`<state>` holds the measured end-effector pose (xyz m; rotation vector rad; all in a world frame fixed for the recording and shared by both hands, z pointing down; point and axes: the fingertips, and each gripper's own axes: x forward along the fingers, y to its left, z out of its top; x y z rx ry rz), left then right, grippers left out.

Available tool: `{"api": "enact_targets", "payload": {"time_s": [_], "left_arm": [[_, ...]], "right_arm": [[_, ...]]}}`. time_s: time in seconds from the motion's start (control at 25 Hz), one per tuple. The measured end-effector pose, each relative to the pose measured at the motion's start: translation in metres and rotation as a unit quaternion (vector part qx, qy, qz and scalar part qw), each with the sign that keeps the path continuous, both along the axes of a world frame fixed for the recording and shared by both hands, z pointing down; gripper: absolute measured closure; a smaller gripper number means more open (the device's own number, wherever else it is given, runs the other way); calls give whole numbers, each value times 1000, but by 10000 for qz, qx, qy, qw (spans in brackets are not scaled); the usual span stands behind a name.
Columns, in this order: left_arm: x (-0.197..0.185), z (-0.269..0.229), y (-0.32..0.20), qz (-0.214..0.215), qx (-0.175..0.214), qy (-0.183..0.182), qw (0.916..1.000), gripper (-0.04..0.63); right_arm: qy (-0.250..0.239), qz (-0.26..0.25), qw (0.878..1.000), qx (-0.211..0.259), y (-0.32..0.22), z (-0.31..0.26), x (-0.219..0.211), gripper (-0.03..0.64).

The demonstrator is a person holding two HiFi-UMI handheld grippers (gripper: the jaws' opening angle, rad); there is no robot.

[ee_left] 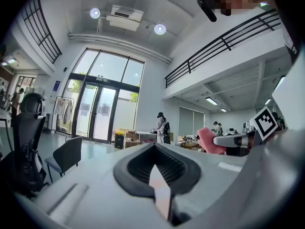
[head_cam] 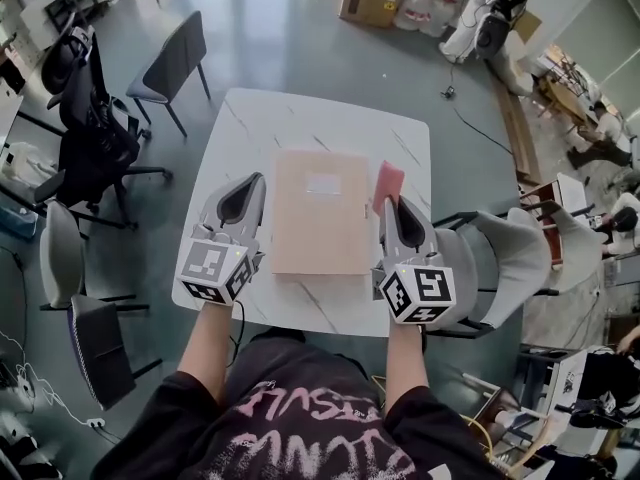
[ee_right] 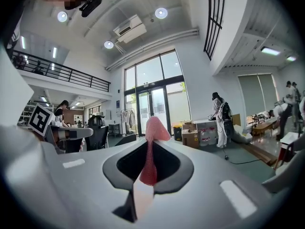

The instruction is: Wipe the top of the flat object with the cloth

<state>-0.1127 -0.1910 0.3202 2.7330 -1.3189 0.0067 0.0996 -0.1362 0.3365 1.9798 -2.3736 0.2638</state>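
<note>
My right gripper (head_cam: pixel 393 206) is pinched on the pink cloth (head_cam: pixel 388 181). In the right gripper view the jaws press flat against it, and the free end stands up past the tips. My left gripper (head_cam: pixel 248 190) has its jaws pressed together with nothing between them, and it rests at the other side of the table (head_cam: pixel 262 118).

The flat object, a tan folder (head_cam: pixel 320 218), lies between my two grippers in the middle of the table. Its long axis runs straight away from me, nearly parallel to both grippers. From my right claw it lies to the left. The cloth sits just beside the folder's right edge, up near the far right corner, and not yet on its top face. I cannot tell from the head view whether the cloth touches the table or hangs a little above it.

So the coming move turns on a short sideways shift. I judge the right hand should carry the cloth left onto the folder and then stroke along its length, towards me and away. The left gripper is just beside the folder's left edge and could steady it if the folder slides under the wipe.
</note>
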Motion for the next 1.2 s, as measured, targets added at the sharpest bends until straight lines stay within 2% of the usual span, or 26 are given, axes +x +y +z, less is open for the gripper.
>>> {"api": "enact_targets", "payload": {"time_s": [1.2], "left_arm": [[-2,-3,-22,412,-22,132,9991,595]], "right_arm": [[9,351,9994,-71,-5,-6,-12,561]]}}
